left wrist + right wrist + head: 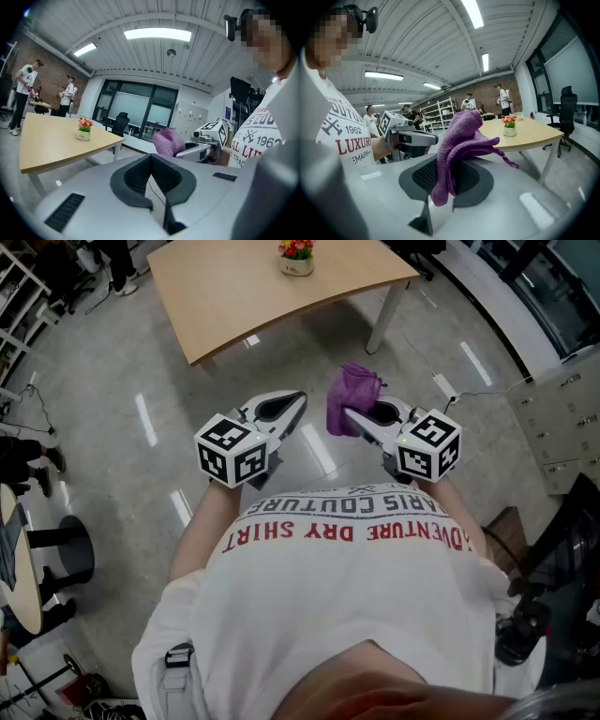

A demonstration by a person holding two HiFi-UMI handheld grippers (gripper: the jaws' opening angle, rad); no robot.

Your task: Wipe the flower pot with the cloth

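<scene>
Left gripper: we hold it before our chest, tilted slightly down, jaws together, empty.
Right gripper: alongside, tilted likewise, we pinch the purple cloth.

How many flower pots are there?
1. The flower pot stands on the wooden table. No other shows, though part of the table is cut off in the head view.

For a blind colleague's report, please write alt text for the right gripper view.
The right tool is shut on a purple cloth that bunches up above its jaws. Beyond it, a small flower pot stands on a light wooden table.
</scene>
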